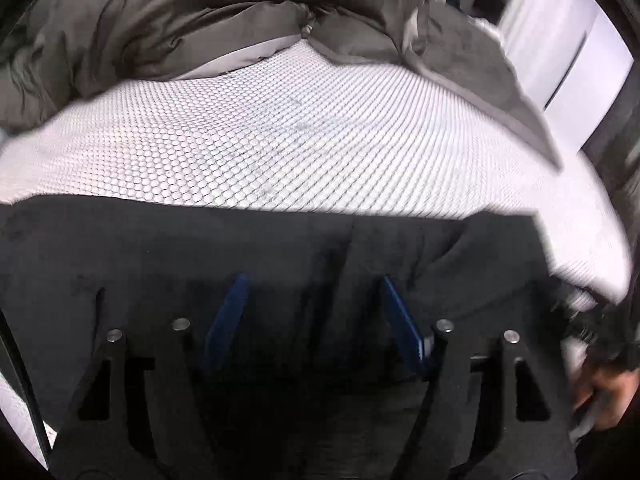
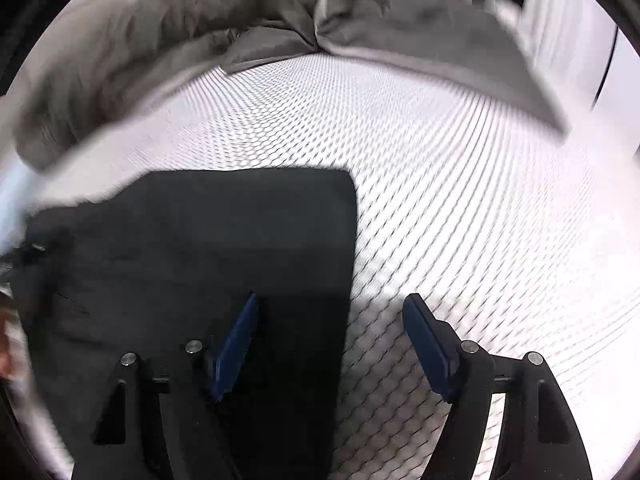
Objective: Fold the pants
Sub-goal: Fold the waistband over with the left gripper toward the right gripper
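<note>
White honeycomb-textured bed, grey duvet bunched behind; black pants lie folded square-edged near side, likely one fold left; left tool and right tool spread, pinching nothing.

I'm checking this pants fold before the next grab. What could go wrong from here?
1. The right gripper has its jaws open astride the edge of the pants, one over cloth, one over the white mattress; closing may catch only the top layer, or miss.
2. The left gripper hangs open over the pants; lifting unevenly could undo the fold.
3. The grey duvet lies close behind and could snag.
</note>
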`<control>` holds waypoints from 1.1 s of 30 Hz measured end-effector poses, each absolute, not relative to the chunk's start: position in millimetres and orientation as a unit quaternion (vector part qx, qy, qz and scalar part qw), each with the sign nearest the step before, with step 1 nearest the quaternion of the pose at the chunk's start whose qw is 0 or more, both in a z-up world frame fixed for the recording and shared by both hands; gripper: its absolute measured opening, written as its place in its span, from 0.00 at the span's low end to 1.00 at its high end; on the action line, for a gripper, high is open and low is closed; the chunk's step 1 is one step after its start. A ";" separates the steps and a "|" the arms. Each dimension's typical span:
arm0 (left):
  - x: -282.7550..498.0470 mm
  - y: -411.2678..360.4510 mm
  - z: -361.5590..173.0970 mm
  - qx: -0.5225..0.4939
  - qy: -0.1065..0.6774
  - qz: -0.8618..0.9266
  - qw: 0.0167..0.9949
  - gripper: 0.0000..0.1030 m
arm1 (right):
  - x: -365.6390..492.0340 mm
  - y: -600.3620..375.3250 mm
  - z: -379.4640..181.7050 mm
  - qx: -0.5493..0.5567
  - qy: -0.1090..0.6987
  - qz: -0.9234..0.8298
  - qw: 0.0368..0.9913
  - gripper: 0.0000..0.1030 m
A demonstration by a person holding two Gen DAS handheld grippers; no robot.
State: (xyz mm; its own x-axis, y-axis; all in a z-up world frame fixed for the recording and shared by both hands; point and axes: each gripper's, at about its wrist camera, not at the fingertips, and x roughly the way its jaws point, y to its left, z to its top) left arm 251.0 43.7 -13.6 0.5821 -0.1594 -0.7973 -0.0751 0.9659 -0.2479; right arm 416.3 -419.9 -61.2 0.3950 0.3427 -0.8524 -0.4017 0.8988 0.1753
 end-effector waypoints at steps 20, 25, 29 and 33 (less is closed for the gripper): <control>231.8 -9.0 10.5 -0.050 0.426 -0.059 0.901 0.54 | 331.2 -487.0 -50.5 0.022 0.493 0.300 0.816 0.50; 175.8 -65.8 16.2 -0.009 0.378 -0.128 0.917 0.86 | 240.4 -495.4 -57.7 0.059 0.478 0.366 0.796 0.50; 150.5 -120.6 7.9 0.030 0.398 -0.179 0.899 0.86 | 201.5 -497.7 -59.3 0.080 0.462 0.383 0.796 0.46; 139.2 -134.1 26.3 0.048 0.370 -0.177 0.911 0.86 | 197.3 -498.2 -57.0 0.087 0.466 0.379 0.795 0.40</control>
State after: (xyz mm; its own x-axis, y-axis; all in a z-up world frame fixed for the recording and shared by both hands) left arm 139.2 -134.1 26.3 0.6632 -0.2872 -0.6911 0.3579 0.9327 -0.0441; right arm 197.3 -498.2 -57.0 0.2784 0.6838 -0.6745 -0.5215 0.6973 0.4917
